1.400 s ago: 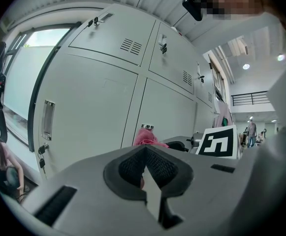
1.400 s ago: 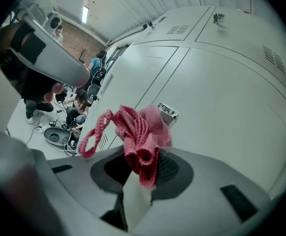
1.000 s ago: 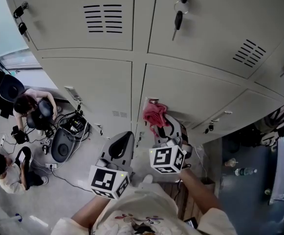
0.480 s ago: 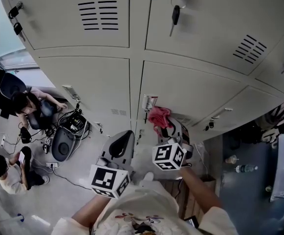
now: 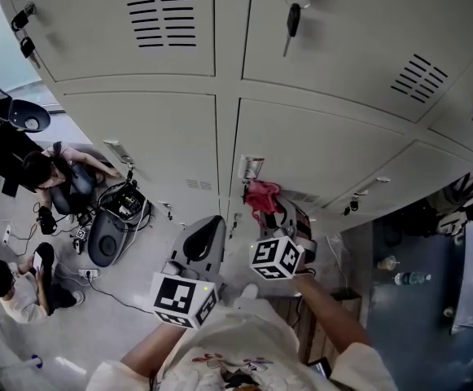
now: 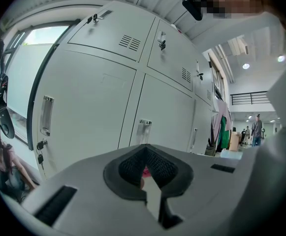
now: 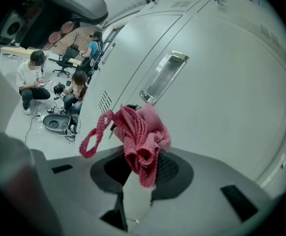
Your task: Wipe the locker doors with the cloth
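Observation:
Beige locker doors [image 5: 301, 145] fill the head view. My right gripper [image 5: 275, 213] is shut on a bunched pink cloth [image 5: 260, 195], held at the lower door just below its recessed handle [image 5: 251, 169]. In the right gripper view the cloth [image 7: 141, 131] bulges out from between the jaws of the right gripper [image 7: 140, 162], close to the door [image 7: 221, 87] and its handle [image 7: 163, 77]. My left gripper [image 5: 203, 239] hangs beside it, shut and empty. In its own view the left gripper [image 6: 145, 170] points at the lockers [image 6: 93, 107].
Keys [image 5: 291, 23] hang from an upper door's lock. Two people [image 5: 53, 177] sit on the floor at the left among cables and a round grey device [image 5: 104, 239]. Bottles [image 5: 407, 278] stand on the dark floor at the right.
The right gripper and pink cloth have shifted slightly rightward along the lower door. The left gripper has stayed in place.

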`<state>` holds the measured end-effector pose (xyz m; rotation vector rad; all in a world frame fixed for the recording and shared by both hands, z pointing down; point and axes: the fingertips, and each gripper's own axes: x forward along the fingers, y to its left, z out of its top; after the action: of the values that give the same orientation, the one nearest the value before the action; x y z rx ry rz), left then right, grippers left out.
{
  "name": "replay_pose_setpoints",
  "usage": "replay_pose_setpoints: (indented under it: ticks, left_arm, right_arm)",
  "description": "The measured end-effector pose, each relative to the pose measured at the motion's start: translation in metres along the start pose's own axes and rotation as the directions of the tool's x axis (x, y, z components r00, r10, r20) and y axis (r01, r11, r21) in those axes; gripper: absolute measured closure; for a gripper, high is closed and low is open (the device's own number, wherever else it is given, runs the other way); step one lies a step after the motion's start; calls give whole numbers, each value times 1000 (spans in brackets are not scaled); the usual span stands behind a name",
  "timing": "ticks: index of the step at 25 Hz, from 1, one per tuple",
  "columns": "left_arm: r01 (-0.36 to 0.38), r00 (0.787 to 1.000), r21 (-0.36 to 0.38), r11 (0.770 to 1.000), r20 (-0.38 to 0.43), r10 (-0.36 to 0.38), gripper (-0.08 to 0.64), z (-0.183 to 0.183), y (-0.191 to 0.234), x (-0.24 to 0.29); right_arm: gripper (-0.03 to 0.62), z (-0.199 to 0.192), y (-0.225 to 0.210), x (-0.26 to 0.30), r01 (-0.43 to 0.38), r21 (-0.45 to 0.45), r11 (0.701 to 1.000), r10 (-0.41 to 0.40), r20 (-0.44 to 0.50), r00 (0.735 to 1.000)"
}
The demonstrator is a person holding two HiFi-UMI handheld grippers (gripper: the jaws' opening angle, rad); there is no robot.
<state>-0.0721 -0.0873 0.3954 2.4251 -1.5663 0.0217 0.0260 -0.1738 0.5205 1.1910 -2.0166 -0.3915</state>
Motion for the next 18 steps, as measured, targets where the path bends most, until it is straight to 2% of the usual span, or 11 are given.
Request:
replay_pose_setpoints:
  ticks: [18]
  left_arm:
    - [1,1000,-6,1000,-15,-1,555,-4,2,0]
  right_arm:
    - [494,-3,30,20,-64,28,998,65,-33,997]
